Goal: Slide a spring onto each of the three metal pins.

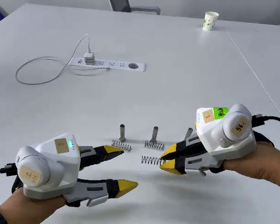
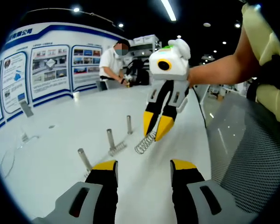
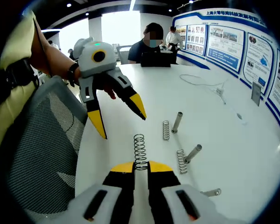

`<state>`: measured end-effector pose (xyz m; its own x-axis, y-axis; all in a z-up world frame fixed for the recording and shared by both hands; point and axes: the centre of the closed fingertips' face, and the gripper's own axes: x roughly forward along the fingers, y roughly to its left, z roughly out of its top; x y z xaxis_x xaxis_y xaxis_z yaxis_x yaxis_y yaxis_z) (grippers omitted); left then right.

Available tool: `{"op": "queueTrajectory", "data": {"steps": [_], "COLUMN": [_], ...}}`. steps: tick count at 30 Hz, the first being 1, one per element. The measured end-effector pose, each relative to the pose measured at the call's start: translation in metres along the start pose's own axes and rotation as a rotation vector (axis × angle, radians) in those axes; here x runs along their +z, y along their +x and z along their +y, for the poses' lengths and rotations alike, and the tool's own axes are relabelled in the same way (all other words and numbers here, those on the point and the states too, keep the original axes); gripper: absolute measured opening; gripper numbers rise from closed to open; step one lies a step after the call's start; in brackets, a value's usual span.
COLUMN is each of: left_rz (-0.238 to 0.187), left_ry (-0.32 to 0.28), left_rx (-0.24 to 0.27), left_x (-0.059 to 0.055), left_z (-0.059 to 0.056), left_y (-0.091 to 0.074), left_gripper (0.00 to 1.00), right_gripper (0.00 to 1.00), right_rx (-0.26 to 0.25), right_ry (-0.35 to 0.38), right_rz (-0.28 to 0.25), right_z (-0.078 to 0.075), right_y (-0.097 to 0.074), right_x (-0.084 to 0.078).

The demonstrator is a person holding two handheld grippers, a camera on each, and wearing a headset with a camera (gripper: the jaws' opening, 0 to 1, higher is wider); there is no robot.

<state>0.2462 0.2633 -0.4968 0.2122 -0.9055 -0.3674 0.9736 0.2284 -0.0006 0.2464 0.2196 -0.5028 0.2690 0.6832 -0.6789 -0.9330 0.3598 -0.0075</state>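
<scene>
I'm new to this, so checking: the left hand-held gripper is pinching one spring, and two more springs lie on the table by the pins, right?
Not the left: the right hand-held gripper pinches the spring, as the right gripper view shows; the left hand-held gripper is open. Two more springs do lie on the table by the pins.

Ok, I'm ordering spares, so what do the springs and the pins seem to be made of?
Each spring looks like bare steel wire: a thin, silvery coil with bright glints. Each pin looks like metal too, probably steel, with a duller grey, matte finish and no paint visible. The exact alloy can't be told from these views.
</scene>
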Motion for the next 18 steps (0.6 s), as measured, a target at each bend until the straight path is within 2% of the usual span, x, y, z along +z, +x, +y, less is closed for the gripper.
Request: {"op": "queueTrajectory", "data": {"steps": [7, 18], "left_rz": [0.002, 0.008], "left_ry": [0.044, 0.096], "left_rx": [-0.032, -0.063], "left_x": [0.003, 0.004], "left_z": [-0.009, -0.018], "left_y": [0.007, 0.012], "left_gripper": [0.38, 0.23], "right_gripper": [0.11, 0.11], "right_rx": [0.045, 0.088], "right_ry": [-0.044, -0.071], "right_rz": [0.011, 0.05], "right_z": [0.011, 0.022], "right_y": [0.002, 0.004], "right_x": [0.008, 0.007]}}
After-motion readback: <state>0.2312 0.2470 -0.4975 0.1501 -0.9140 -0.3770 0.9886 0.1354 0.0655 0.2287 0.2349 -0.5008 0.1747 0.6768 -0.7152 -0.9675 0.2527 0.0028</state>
